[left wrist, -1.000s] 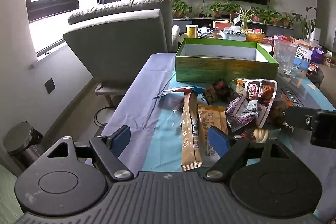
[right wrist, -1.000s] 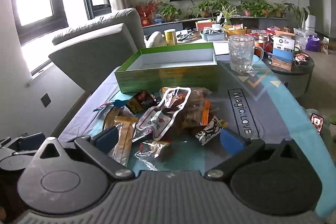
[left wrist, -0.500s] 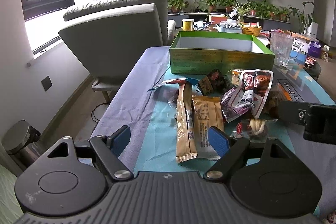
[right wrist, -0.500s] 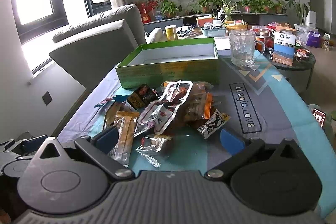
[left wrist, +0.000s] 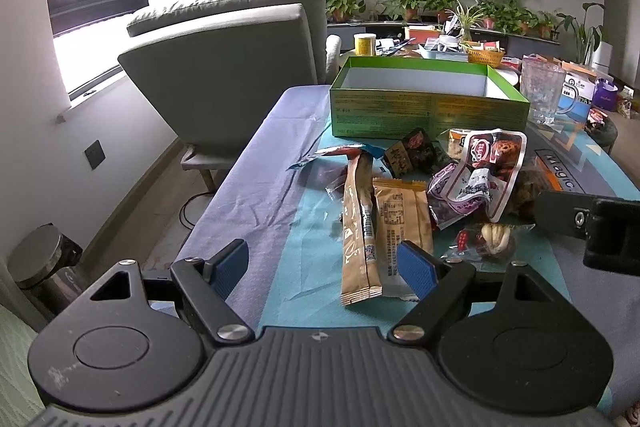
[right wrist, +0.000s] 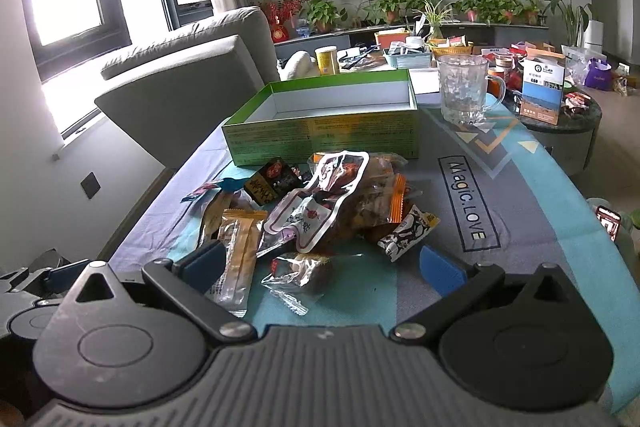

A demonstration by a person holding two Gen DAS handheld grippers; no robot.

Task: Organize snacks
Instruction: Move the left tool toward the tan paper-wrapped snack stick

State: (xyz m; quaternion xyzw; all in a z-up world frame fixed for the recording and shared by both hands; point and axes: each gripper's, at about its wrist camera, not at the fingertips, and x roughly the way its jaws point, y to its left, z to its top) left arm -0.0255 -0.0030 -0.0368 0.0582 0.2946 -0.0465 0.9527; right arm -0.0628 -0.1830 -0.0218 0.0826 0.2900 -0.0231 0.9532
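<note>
Mixed snack pkts (right wrist: 320, 207) heaped loose before empty green box (right wrist: 324, 119).

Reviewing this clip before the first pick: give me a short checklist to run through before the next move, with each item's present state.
1. Green box open and empty inside: ok.
2. Snack pile on the table in front of the box, none packed yet: ok.
3. Left claw open, nothing between its pads: ok.
4. Right claw open, nothing gripped: ok.
5. Clear wrapped snack lies nearest the right claw, apart from the pile: ok.
6. Glass mug stands right of the box, near the carrying path: cannot tell if it will be in the way.
</note>
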